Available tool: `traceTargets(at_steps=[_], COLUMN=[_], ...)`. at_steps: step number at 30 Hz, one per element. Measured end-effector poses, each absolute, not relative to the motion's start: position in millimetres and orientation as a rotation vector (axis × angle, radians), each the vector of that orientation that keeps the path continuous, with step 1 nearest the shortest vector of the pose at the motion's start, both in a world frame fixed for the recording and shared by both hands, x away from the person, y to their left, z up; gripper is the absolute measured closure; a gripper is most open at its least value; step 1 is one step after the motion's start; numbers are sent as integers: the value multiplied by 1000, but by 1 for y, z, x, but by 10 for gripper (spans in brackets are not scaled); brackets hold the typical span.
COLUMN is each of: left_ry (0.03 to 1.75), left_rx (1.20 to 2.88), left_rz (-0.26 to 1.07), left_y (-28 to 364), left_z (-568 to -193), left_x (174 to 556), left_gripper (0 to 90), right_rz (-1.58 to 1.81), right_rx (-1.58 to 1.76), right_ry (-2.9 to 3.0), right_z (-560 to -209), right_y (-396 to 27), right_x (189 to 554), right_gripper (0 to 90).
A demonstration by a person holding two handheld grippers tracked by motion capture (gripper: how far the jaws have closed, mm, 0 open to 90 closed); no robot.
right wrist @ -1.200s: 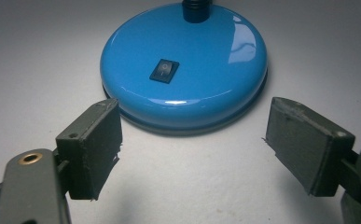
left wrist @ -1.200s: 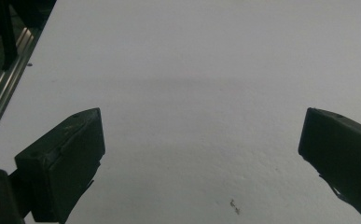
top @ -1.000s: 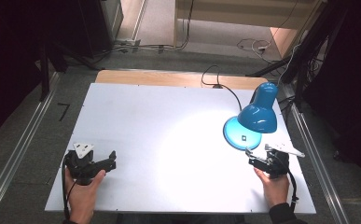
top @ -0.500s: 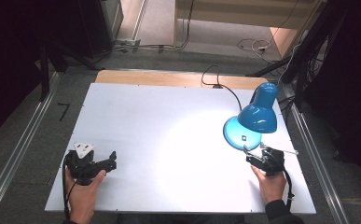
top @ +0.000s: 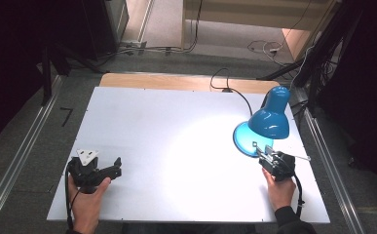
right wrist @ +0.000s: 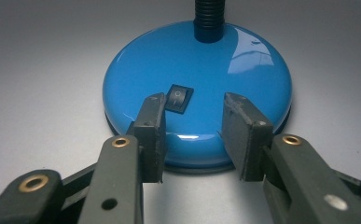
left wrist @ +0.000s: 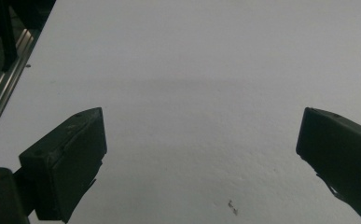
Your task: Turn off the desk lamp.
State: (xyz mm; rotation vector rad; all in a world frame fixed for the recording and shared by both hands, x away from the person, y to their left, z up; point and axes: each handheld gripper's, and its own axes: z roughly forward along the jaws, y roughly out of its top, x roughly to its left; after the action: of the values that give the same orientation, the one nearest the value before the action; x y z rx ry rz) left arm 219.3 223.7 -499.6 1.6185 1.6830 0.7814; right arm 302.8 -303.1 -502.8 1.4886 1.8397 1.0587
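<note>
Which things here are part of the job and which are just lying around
In the job:
- blue lamp, lit
- its black switch on the base
- right gripper, jaws just closing near the switch, nothing between them

Lying about:
- left gripper, open over bare table
- cables on the floor

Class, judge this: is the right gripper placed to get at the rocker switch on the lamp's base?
Probably yes: the right gripper hovers over the blue base, its half-closed jaws flanking the rocker switch, with nothing between.

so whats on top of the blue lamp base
A black rocker switch sits on the lamp base, and the black gooseneck rises from its far side. The lamp shade covers part of the base from above.
</note>
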Motion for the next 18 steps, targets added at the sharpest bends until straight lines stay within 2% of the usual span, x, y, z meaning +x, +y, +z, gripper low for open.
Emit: traceTargets(at_steps=[7,10,18], left_ry=[1681,1682,1684], left_rx=[1624,1623,1626], left_rz=[780,777,775], left_y=[224,224,224], left_z=[-500,-500,-500], left_x=[219,219,220], left_gripper=[20,21,20], right_rz=[1080,1089,1099], right_rx=[1491,1498,1512], right_ry=[1828,1825,1809], right_z=[-503,-503,-503], right_y=[-297,-294,-290], right_x=[308,311,317], right_gripper=[790,849,873])
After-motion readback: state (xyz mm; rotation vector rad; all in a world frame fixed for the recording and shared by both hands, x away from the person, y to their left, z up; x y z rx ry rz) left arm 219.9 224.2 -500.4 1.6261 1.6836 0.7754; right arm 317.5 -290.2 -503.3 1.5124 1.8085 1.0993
